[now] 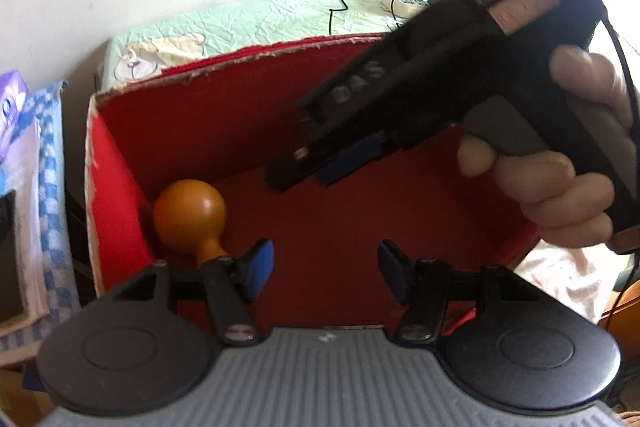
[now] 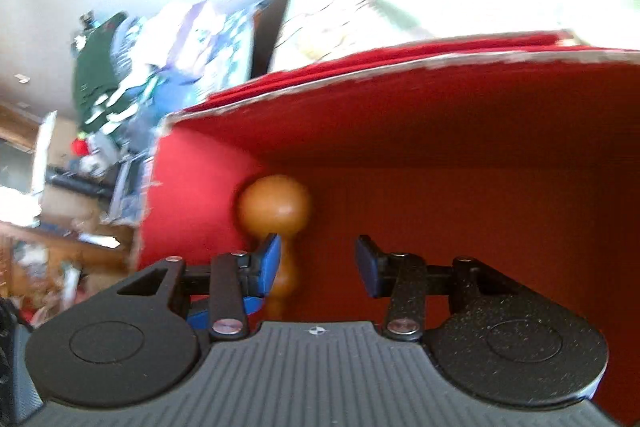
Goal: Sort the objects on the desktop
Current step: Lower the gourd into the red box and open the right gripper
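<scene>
**Both grippers hanging over the red box, one knob inside**

Pale wall and a rumpled green sheet (image 1: 256, 23) are showing behind the red box (image 1: 120, 163), with folded cloths stacking up off to the left of it; the box is sitting open-topped, its torn card rim catching the light.

The left gripper (image 1: 326, 271) is hovering above the box floor with its fingers spread wide and nothing between them; the right gripper (image 2: 316, 265) is reaching into the box too, fingers likewise wide and empty, a hand (image 1: 568, 179) wrapping its handle in the left view.

The box is holding a single thing that I can see, an orange wooden knob (image 2: 276, 207): round head, narrow neck, lying in the far-left corner ahead of both grippers, its neck passing just beside the right gripper's left finger; whether they are touching I cannot tell.

Judging from this, the drop is done and the step in hand is getting clear; lifting straight up is looking wisest, keeping the fingers off the knob and the box wall, and minding the two grippers crossing each other.
</scene>
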